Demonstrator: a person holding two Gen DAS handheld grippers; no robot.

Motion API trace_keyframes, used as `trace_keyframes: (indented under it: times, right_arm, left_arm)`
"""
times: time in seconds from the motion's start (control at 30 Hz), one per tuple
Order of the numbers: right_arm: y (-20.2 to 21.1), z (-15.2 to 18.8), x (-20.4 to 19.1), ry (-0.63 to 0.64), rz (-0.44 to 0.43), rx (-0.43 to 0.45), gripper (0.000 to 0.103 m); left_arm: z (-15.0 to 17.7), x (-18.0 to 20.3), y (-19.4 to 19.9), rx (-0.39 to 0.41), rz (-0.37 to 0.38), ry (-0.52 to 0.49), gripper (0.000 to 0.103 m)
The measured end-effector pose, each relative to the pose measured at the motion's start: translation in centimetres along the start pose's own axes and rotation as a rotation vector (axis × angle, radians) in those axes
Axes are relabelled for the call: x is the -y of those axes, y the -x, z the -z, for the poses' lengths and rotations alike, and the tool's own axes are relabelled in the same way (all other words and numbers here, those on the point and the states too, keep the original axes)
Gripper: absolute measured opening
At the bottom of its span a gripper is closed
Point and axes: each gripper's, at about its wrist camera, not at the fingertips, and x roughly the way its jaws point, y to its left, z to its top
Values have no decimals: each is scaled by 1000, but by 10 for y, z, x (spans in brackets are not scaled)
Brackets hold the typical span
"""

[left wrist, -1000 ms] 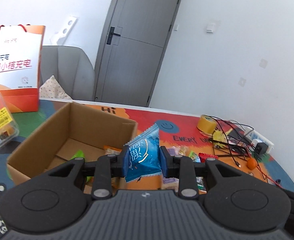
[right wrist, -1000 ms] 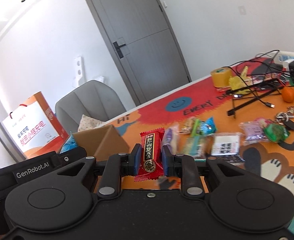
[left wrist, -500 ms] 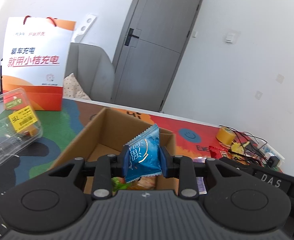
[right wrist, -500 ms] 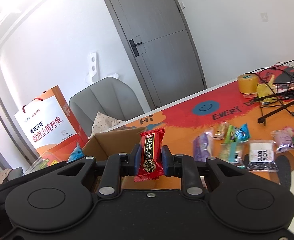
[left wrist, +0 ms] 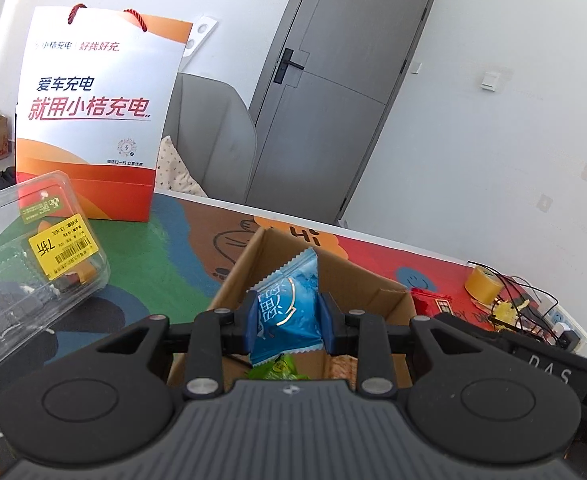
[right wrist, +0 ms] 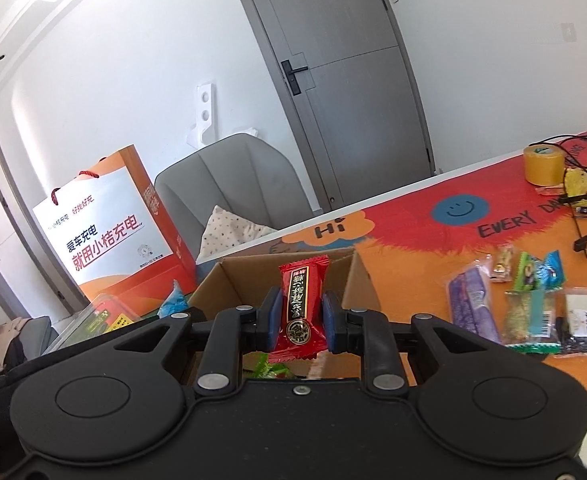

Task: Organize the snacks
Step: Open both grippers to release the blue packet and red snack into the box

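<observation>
My left gripper [left wrist: 287, 314] is shut on a blue snack packet [left wrist: 289, 312], held upright over the open cardboard box [left wrist: 245, 264]. A green packet [left wrist: 279, 368] lies inside the box below it. My right gripper [right wrist: 298, 316] is shut on a red snack packet [right wrist: 301, 304] with a black label, also above the cardboard box [right wrist: 233, 280]. Green wrapping [right wrist: 271, 368] shows in the box under the red packet. Several loose snack packets [right wrist: 529, 304] lie on the colourful table mat [right wrist: 413, 232] to the right of the box.
A white and orange paper bag [left wrist: 93, 120] stands at the table's far left, with a clear plastic clamshell [left wrist: 33, 256] in front of it. A yellow tape roll [right wrist: 543, 164] and tangled cables [left wrist: 525, 304] sit at the far right. A grey chair [right wrist: 233, 184] stands behind the table.
Both grippers have travelled left from the loose snacks to above the cardboard box, each still holding its packet. The box now lies directly beneath the fingers in both views.
</observation>
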Motion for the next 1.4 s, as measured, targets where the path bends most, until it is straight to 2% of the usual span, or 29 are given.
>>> trace_keyframes:
  times: [0.33, 0.7, 0.77, 0.83, 1.0, 1.1, 1.2, 1.33, 1.4]
  right_arm:
    - [-27, -10, -7, -13, -9, -30, 23]
    - [-41, -13, -10, -26, -18, -46, 25]
    - [-42, -13, -10, -37, -34, -38, 29]
    - [-41, -13, -7, -48, -35, -36, 44]
    - [-31, -9, 0, -57, -3, -30, 56]
    - [-21, -7, 7, -61, 11, -19, 69]
    - [-12, -5, 14, -61, 26, -18, 76]
    - [2, -1, 22, -60, 39, -7, 95]
    - [9, -1, 25, -59, 45, -2, 101]
  left_arm:
    - [-13, -8, -19, -14, -5, 8, 30]
    - [-17, -17, -13, -3, -34, 32, 36]
    - [-17, -19, -10, -1, -42, 39, 39]
    - [-16, -20, -7, -1, -48, 38, 44]
    - [-14, -20, -1, -9, -53, 43, 67]
    - [-12, -17, 2, 0, -65, 36, 83]
    - [-10, -12, 6, 8, -78, 22, 89]
    - [-5, -1, 11, 5, -61, -8, 93]
    - [-2, 5, 14, 5, -58, -26, 95]
